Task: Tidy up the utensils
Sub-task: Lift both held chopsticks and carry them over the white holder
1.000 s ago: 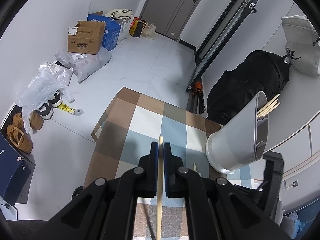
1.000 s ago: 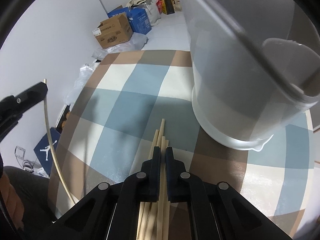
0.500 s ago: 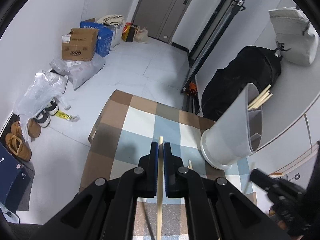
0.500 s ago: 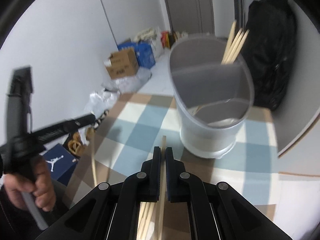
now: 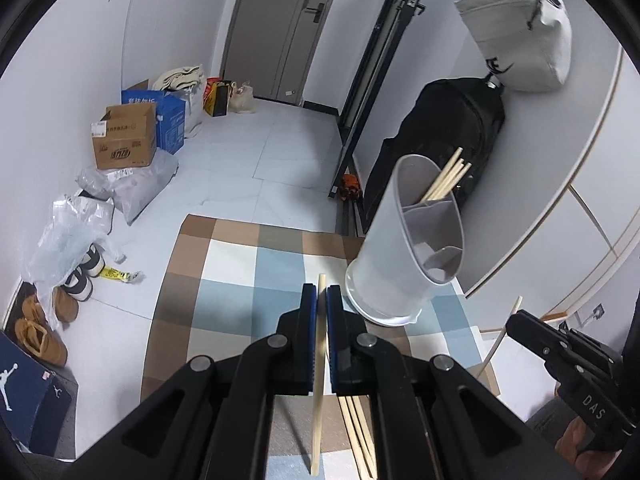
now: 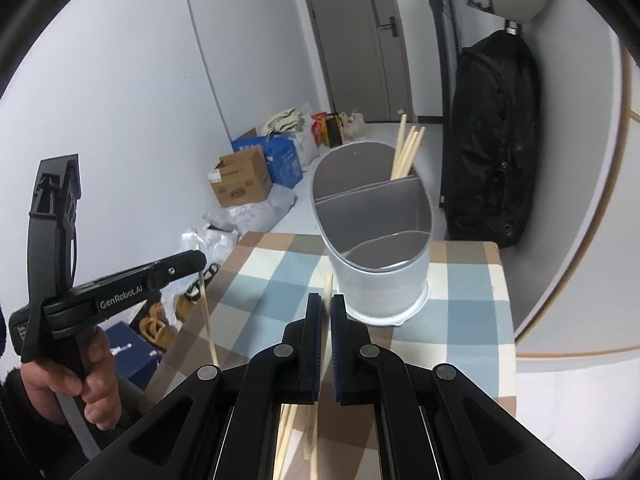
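Each gripper pinches a single wooden chopstick. The left gripper [image 5: 321,304] has its jaws pressed together on one chopstick [image 5: 319,380], which runs up between the pads with its tip just above them and its long tail hanging below. The right gripper [image 6: 326,312] is clamped the same way on another chopstick [image 6: 327,286], tip poking out above the pads. Both sticks are off the table and in the air, short of the holder.

These sticks look light, thin, stiff and smooth, so they will probably pivot or slide in a narrow pinch. A grip closer to the middle would likely swing less than one near the top end.

The holder [image 6: 380,272] is a pale grey plastic cup with dividers inside, standing on the checked tablecloth [image 6: 460,320] just beyond both grippers. Its far compartment already holds a bunch of chopsticks [image 6: 406,148] leaning against the rim; the nearer compartments look empty. It seems light and tall, so a sideways knock from a stick could tip it. The dividers and the leaning bunch narrow the opening to aim for.

More loose chopsticks [image 5: 356,424] lie on the cloth under the grippers. The two grippers are near each other, and the hanging tails could cross or catch the holder's rim.

Beyond the table are a black backpack [image 6: 492,140] against the wall, cardboard boxes [image 5: 124,140], plastic bags and shoes on the floor, all well apart from the work.
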